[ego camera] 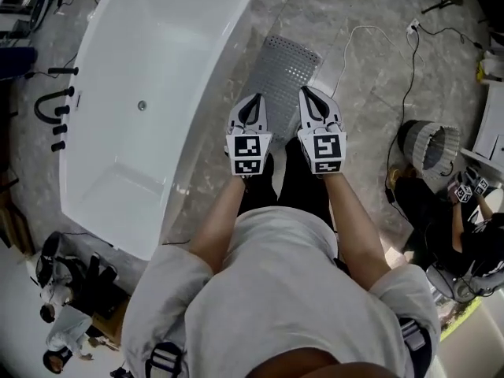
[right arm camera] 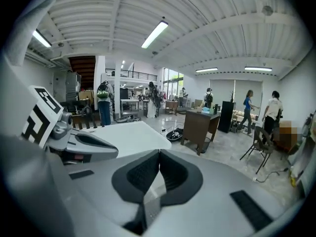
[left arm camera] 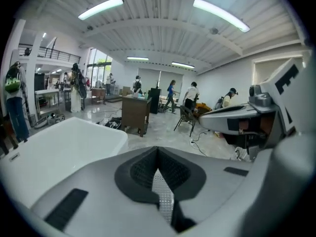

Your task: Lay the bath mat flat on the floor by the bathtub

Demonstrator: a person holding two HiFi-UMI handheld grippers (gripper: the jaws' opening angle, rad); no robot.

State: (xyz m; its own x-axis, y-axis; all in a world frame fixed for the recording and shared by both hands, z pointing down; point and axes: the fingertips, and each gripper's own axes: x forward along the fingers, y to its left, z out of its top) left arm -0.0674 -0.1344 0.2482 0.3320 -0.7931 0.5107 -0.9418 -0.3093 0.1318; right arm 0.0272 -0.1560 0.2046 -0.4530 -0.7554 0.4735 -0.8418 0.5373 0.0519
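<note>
Grey bath mat (ego camera: 285, 73) flat on floor (ego camera: 370, 61), beside bathtub (ego camera: 150, 93), just past left gripper (ego camera: 255, 99) and right gripper (ego camera: 307, 93) | likely soft, bendy, light, slippery; grab near corners | both clenched tight, holding nothing

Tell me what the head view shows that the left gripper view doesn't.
Only the head view: the person's forearms, the black taps beside the bathtub, the cables on the floor, and most of the bath mat lying flat along the tub. Only the left gripper view: the ceiling lights, a brown cabinet, a chair and people far back in the room. Both: the bathtub, at least a sliver of the mat, and the left gripper and right gripper, shut and empty.
</note>
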